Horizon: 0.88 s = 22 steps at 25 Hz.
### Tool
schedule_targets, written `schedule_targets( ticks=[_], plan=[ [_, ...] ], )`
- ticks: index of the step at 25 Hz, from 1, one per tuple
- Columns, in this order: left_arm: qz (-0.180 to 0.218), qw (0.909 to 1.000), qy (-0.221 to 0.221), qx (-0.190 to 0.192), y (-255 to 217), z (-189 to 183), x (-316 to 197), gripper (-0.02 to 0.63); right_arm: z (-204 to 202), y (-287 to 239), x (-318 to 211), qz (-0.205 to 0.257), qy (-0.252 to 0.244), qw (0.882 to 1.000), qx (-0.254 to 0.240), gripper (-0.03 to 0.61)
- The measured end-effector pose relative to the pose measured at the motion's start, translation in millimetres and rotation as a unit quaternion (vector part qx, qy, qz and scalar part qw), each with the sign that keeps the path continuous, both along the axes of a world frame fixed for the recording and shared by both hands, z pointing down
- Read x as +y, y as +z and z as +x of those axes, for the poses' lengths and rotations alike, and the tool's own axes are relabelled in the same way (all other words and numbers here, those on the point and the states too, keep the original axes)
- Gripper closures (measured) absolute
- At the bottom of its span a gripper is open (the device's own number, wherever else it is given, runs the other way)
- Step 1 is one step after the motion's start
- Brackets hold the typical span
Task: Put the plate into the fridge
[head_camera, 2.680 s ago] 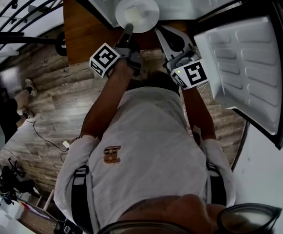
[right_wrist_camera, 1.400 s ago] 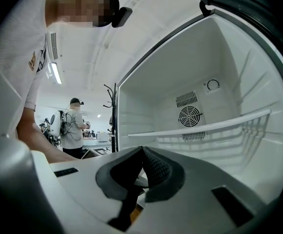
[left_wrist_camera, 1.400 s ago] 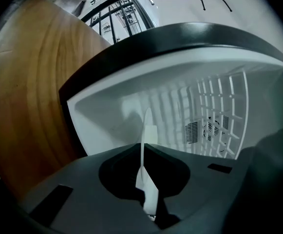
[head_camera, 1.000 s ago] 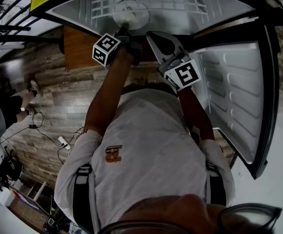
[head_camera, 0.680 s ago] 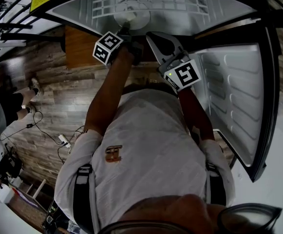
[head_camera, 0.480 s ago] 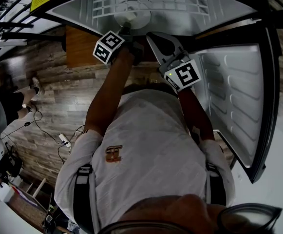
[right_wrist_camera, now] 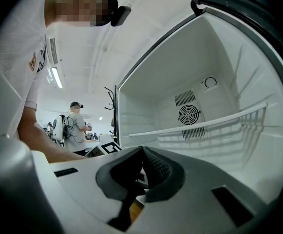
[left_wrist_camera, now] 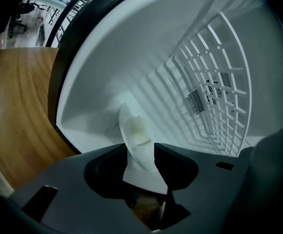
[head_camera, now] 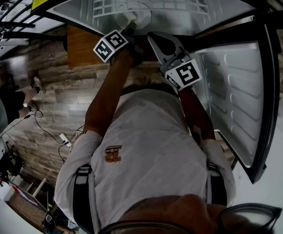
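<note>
The white plate point(head_camera: 134, 16) lies inside the fridge compartment point(head_camera: 180, 6), near its front edge. My left gripper point(head_camera: 129, 27) reaches in to it. In the left gripper view the plate point(left_wrist_camera: 135, 135) shows edge-on and tilted between the jaws, which are opening: a dark gap shows on its left side, and the right pad point(left_wrist_camera: 173, 165) is close against it. My left gripper point(left_wrist_camera: 140, 172) still has the plate's rim between its fingers. My right gripper point(head_camera: 153, 37) hovers beside it at the fridge mouth, shut and empty point(right_wrist_camera: 140, 155).
The fridge door point(head_camera: 238, 91) stands open at the right. A wire shelf point(left_wrist_camera: 214, 82) lines the compartment. A wooden cabinet top point(head_camera: 80, 45) sits left of the fridge. Cables point(head_camera: 58, 139) lie on the plank floor. Another person point(right_wrist_camera: 76, 126) stands far off.
The plate went from in front of the fridge to inside the compartment. In the last half second the left gripper's marker cube twisted slightly. The right gripper hardly moved.
</note>
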<state>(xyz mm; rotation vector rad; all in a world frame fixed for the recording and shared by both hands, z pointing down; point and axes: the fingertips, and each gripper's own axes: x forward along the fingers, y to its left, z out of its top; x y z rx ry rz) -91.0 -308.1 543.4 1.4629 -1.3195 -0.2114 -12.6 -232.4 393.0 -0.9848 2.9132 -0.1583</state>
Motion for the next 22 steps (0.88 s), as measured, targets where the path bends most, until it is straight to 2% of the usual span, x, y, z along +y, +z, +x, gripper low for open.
schedule_targets(
  ticks=[4, 8, 15, 22],
  plan=[
    [0.005, 0.9985, 0.049, -0.025, 1.5, 4.7, 4.5, 0.422, 1.0, 0.9, 1.6, 0.000, 0.000, 1.000, 0.002, 0.546],
    [0.005, 0.9927, 0.108, -0.053, 5.0, 9.3, 11.6, 0.407, 0.3, 2.3, 3.8, -0.003, -0.001, 1.000, 0.006, 0.546],
    [0.006, 0.9738, 0.191, -0.123, 14.0, 13.6, 26.2, 0.405, 2.2, 10.5, 9.6, -0.013, 0.002, 1.000, 0.008, 0.546],
    [0.000, 0.9558, 0.239, -0.171, 15.0, 13.3, 36.2, 0.405, 2.4, 9.1, 11.9, -0.013, 0.005, 1.000, 0.010, 0.546]
  ],
)
